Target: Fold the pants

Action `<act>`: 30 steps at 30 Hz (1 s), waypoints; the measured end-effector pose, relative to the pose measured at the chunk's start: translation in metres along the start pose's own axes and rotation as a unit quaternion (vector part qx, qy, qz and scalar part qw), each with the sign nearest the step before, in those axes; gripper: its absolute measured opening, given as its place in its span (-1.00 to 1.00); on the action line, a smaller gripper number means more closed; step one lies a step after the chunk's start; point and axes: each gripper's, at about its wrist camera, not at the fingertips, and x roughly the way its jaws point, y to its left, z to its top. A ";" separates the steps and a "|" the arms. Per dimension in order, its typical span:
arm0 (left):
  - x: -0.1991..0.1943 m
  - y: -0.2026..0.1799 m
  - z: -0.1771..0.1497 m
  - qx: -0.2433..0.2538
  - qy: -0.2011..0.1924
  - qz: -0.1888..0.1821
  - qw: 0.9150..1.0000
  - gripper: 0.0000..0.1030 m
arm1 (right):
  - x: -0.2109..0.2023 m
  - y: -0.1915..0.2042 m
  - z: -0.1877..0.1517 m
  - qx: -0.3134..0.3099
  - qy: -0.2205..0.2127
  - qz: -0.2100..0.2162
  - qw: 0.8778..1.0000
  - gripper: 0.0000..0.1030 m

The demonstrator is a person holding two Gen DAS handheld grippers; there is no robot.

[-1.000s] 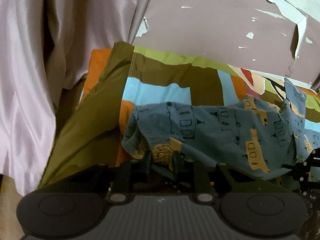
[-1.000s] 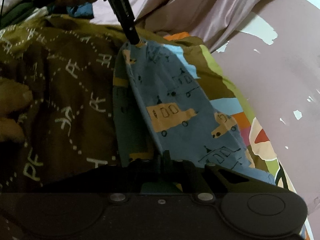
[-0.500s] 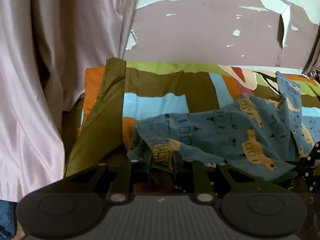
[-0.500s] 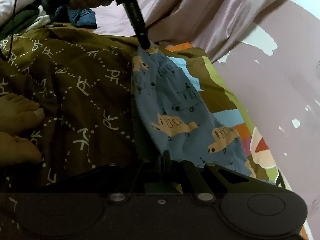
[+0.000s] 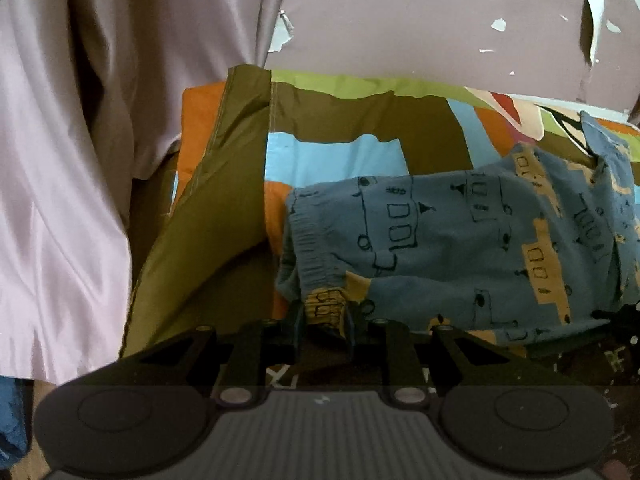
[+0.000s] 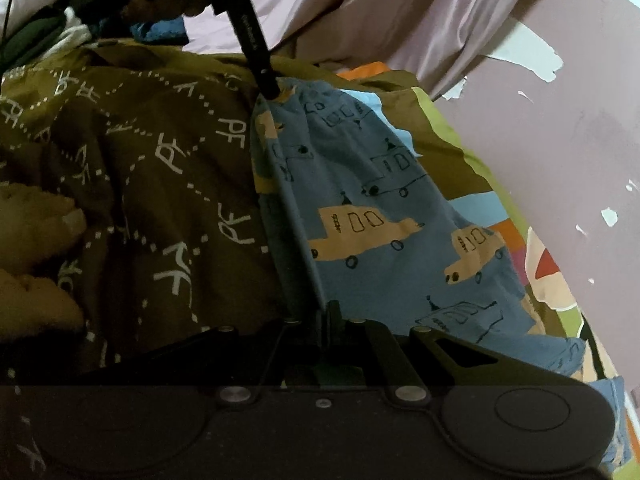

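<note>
One pair of blue car-print pants (image 5: 460,240) lies mid-frame. Two grippers pinch it: the left gripper (image 5: 323,322) its waistband, the right gripper (image 6: 329,314) a fold.

A dim bedroom corner with a worn wall.

A mauve wall (image 5: 440,28) runs along the far edge of the bed (image 5: 344,84), its paint flaking off in pale patches. A pale pink satin curtain (image 5: 80,128) hangs in folds at the bed's left corner. The bed wears a patchwork sheet (image 5: 332,152) of olive, sky blue, orange and lime, beside a brown lettered blanket (image 6: 132,184).
</note>
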 end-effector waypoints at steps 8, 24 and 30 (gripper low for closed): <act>-0.014 -0.017 0.002 0.009 -0.013 0.039 0.999 0.27 | -0.018 -0.004 -0.008 0.029 -0.004 -0.037 0.999 -0.13; -0.033 -0.172 0.009 0.146 -0.132 -0.167 0.966 0.99 | -0.100 -0.051 -0.095 0.271 0.054 -0.203 0.939 0.98; -0.011 -0.227 0.014 0.186 -0.111 -0.255 0.942 0.99 | -0.108 -0.083 -0.126 0.340 0.076 -0.191 0.918 0.98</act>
